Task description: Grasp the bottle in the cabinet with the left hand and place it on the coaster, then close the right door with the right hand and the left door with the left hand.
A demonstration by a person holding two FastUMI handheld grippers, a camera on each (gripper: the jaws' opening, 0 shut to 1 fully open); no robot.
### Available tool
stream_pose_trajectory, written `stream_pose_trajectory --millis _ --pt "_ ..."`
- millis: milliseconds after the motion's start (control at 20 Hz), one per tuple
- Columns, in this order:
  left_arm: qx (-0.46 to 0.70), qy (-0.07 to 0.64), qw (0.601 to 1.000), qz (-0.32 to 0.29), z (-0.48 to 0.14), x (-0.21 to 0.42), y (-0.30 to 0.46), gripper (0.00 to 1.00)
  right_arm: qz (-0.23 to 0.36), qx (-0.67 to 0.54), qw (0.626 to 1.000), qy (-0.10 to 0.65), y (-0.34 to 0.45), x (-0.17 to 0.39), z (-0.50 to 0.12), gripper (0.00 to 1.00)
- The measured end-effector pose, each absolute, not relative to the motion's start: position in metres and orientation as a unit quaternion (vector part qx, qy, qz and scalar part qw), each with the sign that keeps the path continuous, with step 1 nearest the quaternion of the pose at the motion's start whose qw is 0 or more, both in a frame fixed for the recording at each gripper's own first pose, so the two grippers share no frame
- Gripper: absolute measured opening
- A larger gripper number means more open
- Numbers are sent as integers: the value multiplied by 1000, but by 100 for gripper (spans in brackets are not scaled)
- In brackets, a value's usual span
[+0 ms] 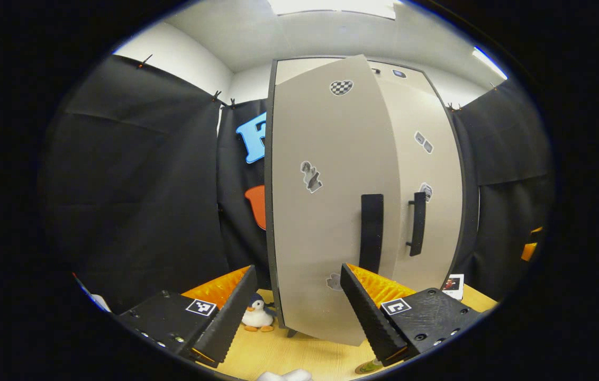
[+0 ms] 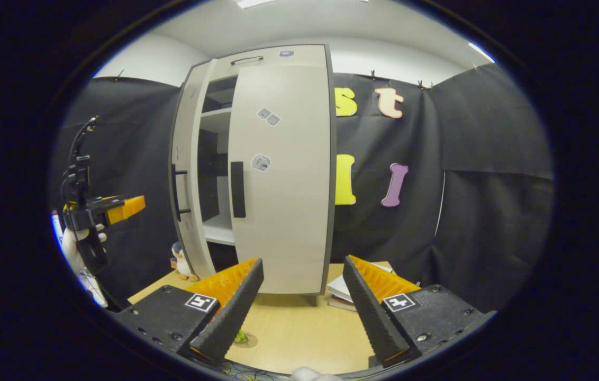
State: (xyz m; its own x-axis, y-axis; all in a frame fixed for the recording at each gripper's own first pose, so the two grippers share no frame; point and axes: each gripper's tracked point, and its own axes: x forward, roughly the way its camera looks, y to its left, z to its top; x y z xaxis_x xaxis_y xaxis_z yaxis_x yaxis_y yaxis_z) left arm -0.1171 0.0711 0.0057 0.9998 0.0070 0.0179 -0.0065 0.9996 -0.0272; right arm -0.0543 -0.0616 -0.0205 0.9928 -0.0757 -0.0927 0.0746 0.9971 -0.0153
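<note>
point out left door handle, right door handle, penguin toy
left door handle (image 1: 371, 232), left gripper view, middle of the bar.
right door handle (image 1: 417, 224), left gripper view, middle of the bar.
penguin toy (image 1: 257, 316), left gripper view, white belly.

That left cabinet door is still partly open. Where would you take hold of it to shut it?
Probably by the handle: a tall vertical bar standing off the left door near its free edge, far from the hinges, so little force swings it. The open left gripper sits low in front of the door; come straight at the door's face with a finger either side of the bar. Pushing the flat panel beside it would also do.
</note>
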Motion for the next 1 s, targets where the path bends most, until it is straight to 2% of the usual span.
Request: stream_pose_trajectory --millis 150,400,550,800,850,900,1000 --pt "-30 -3 1000 -8 -1 -151 57 97 -35 -12 999 38 -52 -58 -14 99" --pt "-36 2 999 30 1 -224 56 97 -1 -22 999 24 -48 -84 1 99" --pt "-34 4 998 56 5 -269 45 97 17 -31 999 23 -63 -116 3 100" --pt "-27 9 998 62 10 -339 6 97 30 -14 999 20 -92 -179 -6 99" --pt "-22 8 998 62 11 -351 1 100 29 -12 999 18 -100 -189 -6 99" --pt "-19 11 998 61 11 -362 -5 97 27 -9 999 15 -106 -197 -4 99" --pt "-13 10 998 61 14 -380 -15 96 23 -1 1000 9 -116 -211 0 99"
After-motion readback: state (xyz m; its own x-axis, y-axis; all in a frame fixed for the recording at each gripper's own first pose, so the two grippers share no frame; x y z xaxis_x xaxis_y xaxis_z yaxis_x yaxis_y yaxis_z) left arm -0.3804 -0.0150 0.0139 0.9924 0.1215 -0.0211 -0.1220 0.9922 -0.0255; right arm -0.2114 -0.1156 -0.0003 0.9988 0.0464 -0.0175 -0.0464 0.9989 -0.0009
